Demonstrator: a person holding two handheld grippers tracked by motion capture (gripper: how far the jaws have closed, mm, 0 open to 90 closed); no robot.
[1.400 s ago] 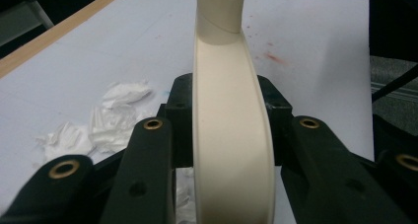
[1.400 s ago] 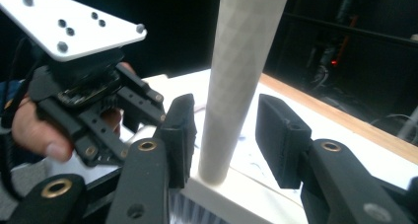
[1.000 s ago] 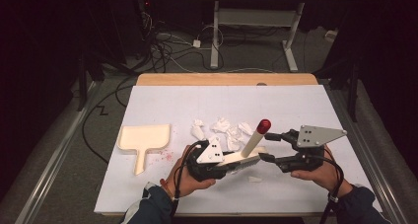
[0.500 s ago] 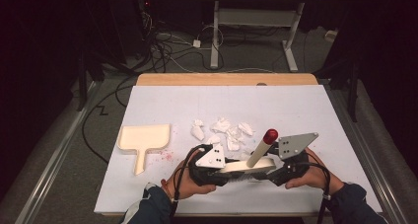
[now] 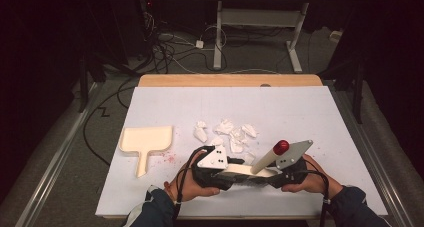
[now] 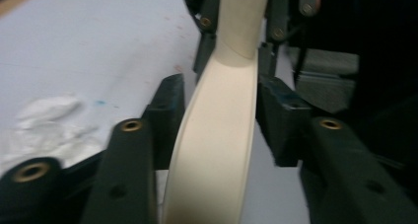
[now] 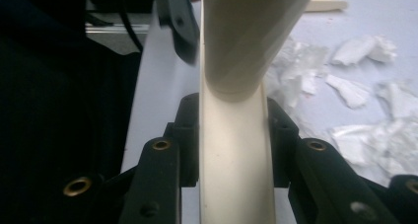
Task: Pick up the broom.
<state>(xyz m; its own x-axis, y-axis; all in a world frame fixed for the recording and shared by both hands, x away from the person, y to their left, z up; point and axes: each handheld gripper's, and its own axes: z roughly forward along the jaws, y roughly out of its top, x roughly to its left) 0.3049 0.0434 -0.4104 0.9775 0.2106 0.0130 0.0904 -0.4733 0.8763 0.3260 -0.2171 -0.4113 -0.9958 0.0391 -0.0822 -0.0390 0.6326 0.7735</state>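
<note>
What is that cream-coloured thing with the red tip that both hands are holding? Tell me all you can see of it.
The brush looks like smooth cream plastic: a flat, gently curved body lying low over the white board, with a round handle rising slantwise to a red end cap. The right gripper pinches the body near the handle's base. The left gripper has just been opening; its jaws flank the body with a gap on at least one side. Dark bristles seem to sit underneath.

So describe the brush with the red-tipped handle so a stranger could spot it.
Start at the white board on the table and look to its near edge, just in front of the crumpled paper scraps. There lies a cream brush; unlike the flat cream dustpan, its handle ends in a red knob.
</note>
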